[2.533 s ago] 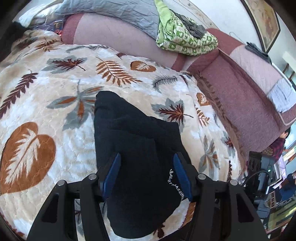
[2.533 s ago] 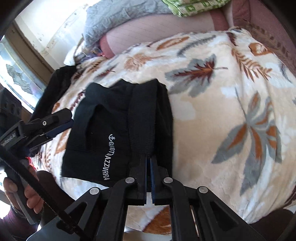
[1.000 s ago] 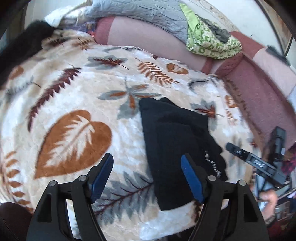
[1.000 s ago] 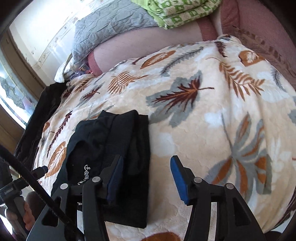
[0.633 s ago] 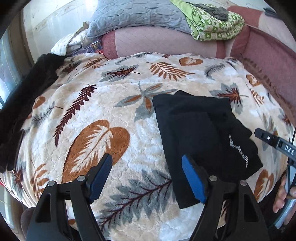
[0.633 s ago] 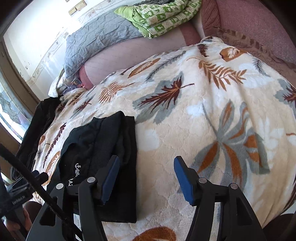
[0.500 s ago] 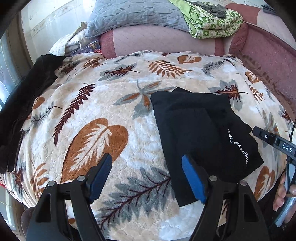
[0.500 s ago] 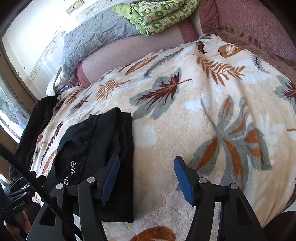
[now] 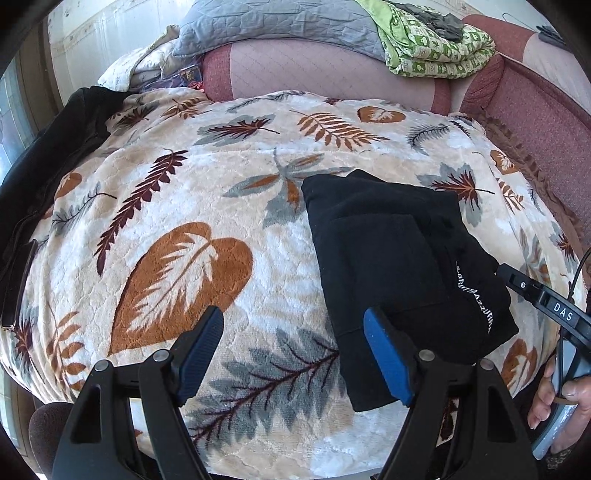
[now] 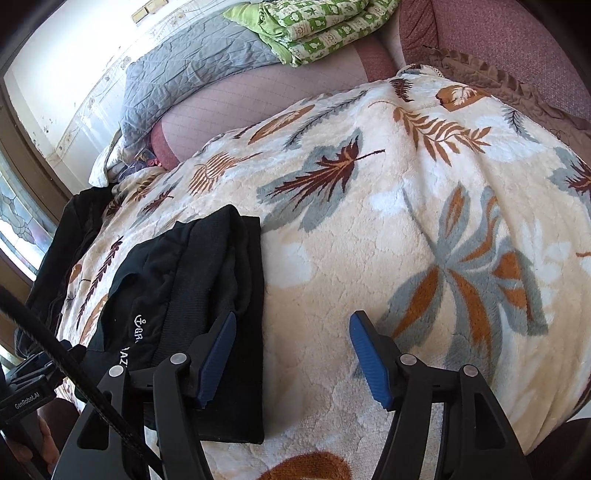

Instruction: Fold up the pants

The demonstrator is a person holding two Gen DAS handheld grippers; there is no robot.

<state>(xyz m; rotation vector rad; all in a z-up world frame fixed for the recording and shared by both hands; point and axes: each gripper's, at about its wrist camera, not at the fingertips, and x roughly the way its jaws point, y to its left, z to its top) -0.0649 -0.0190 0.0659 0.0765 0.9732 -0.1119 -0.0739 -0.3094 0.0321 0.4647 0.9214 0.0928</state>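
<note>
The black pants (image 9: 399,266) lie folded into a compact rectangle on the leaf-patterned blanket (image 9: 177,206), with white lettering on the top layer. They also show at the left of the right wrist view (image 10: 207,295). My left gripper (image 9: 295,354) is open and empty, above the blanket to the left of the pants' near edge. My right gripper (image 10: 291,354) is open and empty, above the blanket just right of the pants. The right gripper's body shows at the right edge of the left wrist view (image 9: 546,306).
A pink sofa back (image 9: 314,70) runs behind the blanket, with a grey quilt (image 9: 280,22) and a green patterned blanket (image 9: 439,48) on top. A black garment (image 9: 48,155) lies along the left edge. A maroon cushion (image 9: 546,122) is at the right.
Both grippers pulled back from the pants and now hover open beside them. The right gripper, shut on the pants edge 2.5 s ago, has let go. The pants lie still.
</note>
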